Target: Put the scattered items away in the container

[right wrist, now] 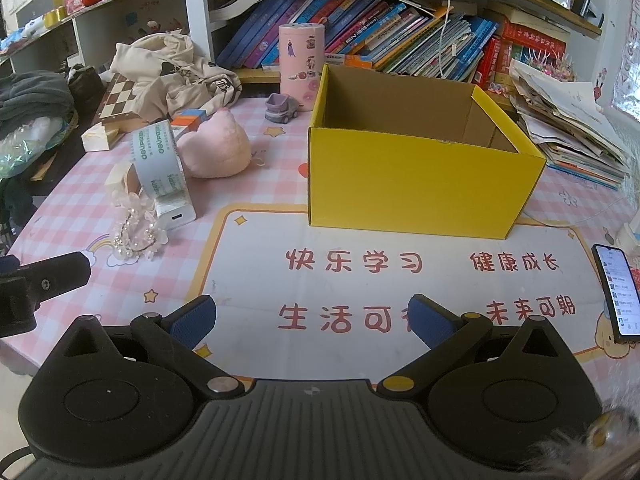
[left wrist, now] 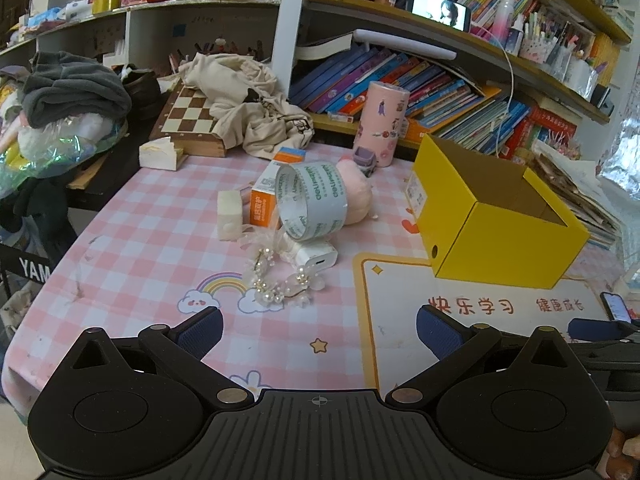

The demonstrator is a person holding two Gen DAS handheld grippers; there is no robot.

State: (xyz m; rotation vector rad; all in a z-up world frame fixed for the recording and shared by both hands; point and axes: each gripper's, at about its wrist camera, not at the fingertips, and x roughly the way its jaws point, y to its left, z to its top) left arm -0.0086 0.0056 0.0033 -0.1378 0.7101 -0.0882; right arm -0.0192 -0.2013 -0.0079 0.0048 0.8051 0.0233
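Observation:
An open yellow cardboard box [left wrist: 500, 232] [right wrist: 416, 192] stands on the pink checked table, and it looks empty. Left of it lie a tape roll [left wrist: 312, 200] [right wrist: 158, 160], a pink plush [left wrist: 356, 196] [right wrist: 218, 146], a white charger [left wrist: 316, 258] [right wrist: 176, 214], a pearl flower hairband [left wrist: 276, 284] [right wrist: 134, 236], an orange-and-white carton [left wrist: 264, 200], a cream block [left wrist: 230, 214] and a small purple toy truck [left wrist: 365, 159] [right wrist: 281, 109]. My left gripper [left wrist: 320, 330] hovers open before the pile, holding nothing. My right gripper [right wrist: 312, 314] is open over the printed mat, short of the box.
A pink tumbler [left wrist: 384, 122] [right wrist: 301, 64] stands behind the box. A phone [right wrist: 616, 292] lies at the table's right edge. A chessboard [left wrist: 188, 114], a beige garment [left wrist: 248, 104] and rows of books [right wrist: 380, 28] line the back. Stacked papers [right wrist: 572, 120] sit right of the box.

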